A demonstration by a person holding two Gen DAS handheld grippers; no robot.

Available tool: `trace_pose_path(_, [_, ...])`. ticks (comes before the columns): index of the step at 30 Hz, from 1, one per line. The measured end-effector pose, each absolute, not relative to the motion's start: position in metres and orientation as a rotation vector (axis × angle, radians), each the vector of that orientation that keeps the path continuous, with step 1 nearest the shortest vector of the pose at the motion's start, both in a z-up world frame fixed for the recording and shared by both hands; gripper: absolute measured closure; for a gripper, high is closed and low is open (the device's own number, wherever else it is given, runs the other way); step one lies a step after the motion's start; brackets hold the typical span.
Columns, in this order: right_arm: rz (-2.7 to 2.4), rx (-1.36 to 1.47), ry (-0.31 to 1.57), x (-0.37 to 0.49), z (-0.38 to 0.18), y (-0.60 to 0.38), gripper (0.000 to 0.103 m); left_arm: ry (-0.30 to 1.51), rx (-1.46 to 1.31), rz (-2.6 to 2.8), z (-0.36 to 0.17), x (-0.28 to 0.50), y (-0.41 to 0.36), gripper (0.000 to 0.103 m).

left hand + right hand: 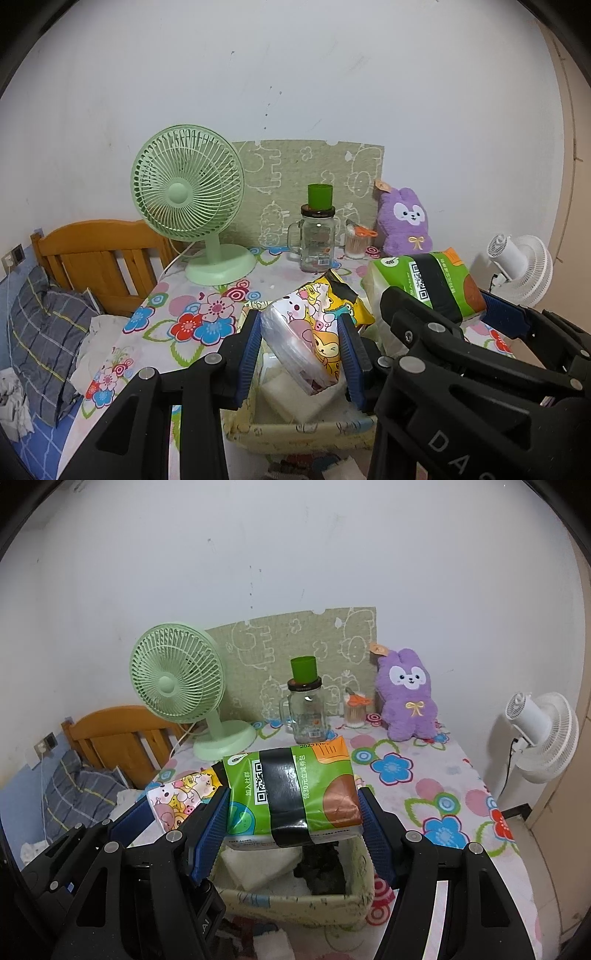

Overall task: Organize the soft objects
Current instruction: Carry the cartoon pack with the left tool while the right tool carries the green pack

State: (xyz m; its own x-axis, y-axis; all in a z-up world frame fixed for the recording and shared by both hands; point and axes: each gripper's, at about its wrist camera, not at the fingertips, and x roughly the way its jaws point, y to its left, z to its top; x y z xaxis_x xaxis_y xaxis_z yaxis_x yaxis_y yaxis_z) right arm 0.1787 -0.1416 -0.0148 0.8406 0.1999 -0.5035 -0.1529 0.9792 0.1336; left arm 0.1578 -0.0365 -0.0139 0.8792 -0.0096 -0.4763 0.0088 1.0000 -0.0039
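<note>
- While both packs hung over the near fabric bin (295, 904), the left gripper (301, 350) clenched the cartoon tissue pack (314, 332) and the right gripper (295, 823) the green tissue pack (291, 794).
- White cloths already lay inside; the purple plush (406, 698) waited on the far worktop (443, 775).

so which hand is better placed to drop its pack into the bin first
Probably left. The left claw grips the cartoon tissue pack tilted down over the fabric bin. The right claw holds the green tissue pack flatter above it.
</note>
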Motion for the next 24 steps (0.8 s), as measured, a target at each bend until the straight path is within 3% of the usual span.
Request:
trace_pose_path(16, [0.246,0.105,0.622,0.231,-0.057,-0.139,0.033,0.604,0.0,-0.014,-0.053,0.205,-0.035,0.057])
trace_pose_path(18, [0.248,0.103,0.631,0.235,-0.061,-0.138,0.033,0.627,0.001,-0.019,-0.057,0.209,-0.035,0.046])
trace_pose_path(24, [0.244,0.09,0.659,0.243,-0.072,-0.136,0.033,0.661,0.012,-0.008,-0.067,0.214,-0.032,0.034])
